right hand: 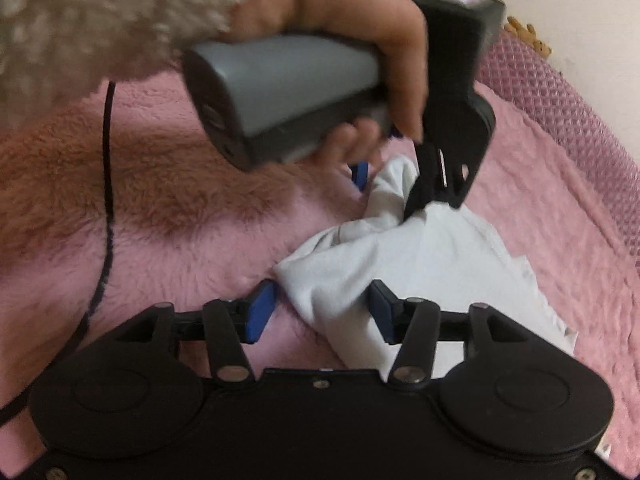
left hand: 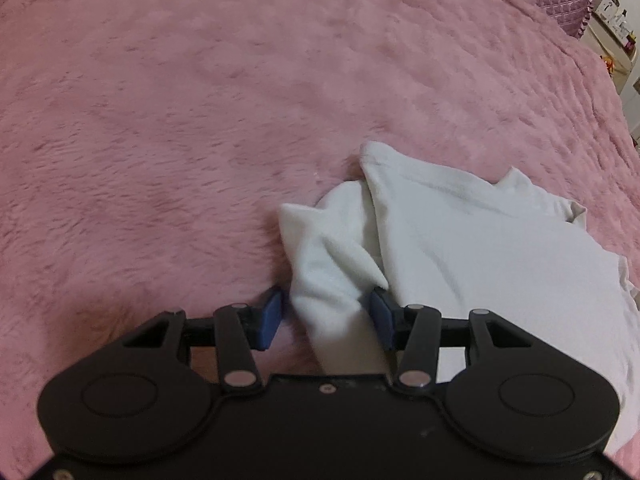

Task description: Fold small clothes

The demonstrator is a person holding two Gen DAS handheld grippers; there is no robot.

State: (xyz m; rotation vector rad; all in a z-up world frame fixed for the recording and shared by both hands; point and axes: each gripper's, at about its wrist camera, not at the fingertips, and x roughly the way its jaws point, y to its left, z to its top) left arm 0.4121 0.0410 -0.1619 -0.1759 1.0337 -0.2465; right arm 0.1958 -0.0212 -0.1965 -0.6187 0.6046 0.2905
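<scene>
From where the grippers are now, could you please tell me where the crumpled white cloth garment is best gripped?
Probably the white cloth garment at its bunched near edge, approached from above and the near side: the cloth rises in thick folds there, while the rest lies flat on the pink fleece blanket.

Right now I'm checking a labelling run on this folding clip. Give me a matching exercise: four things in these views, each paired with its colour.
Things:
1. garment
2. plush blanket
3. gripper pads
4. sleeve

Colours:
A. blue
B. beige, fluffy
C. white
D. pink

Pairs: 1-C, 2-D, 3-A, 4-B
</scene>
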